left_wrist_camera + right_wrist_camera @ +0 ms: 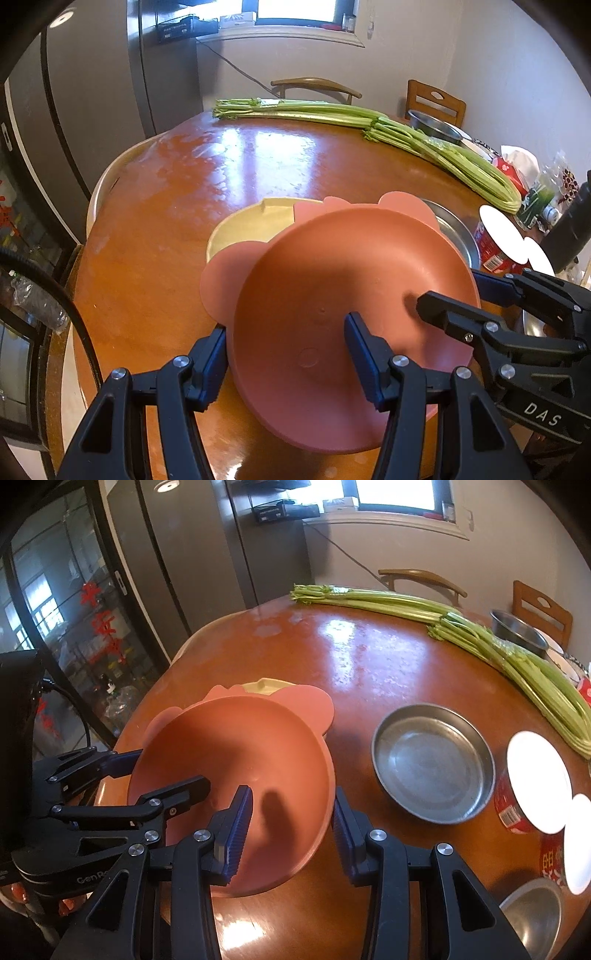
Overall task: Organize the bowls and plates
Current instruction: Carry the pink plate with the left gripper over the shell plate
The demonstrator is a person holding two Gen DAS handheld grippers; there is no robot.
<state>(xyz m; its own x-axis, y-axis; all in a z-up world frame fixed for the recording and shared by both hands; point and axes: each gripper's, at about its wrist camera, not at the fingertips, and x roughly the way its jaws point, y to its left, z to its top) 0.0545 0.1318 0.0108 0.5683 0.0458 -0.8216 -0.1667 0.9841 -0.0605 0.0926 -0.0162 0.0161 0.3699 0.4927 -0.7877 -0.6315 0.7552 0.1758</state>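
A deep pink bowl (332, 277) (229, 746) hangs tilted above the wooden table (221, 166), held at both sides. My left gripper (288, 354) (162, 775) is shut on its left rim, one finger inside and one outside. On the opposite rim my right gripper (291, 830) (461, 295) is shut the same way. Under the bowl lies a flat pink plate with round ears (218, 273) (314, 705), resting on a cream plate (251, 225) (264, 686). To the right stands a shallow steel dish (432, 764) (454, 229).
Long celery stalks (369, 122) (480, 635) lie across the far side of the table. A steel bowl (517, 627) sits at the far right and another (532, 919) at the near right. Red cans with white lids (535, 782) crowd the right edge. Chairs stand behind the table.
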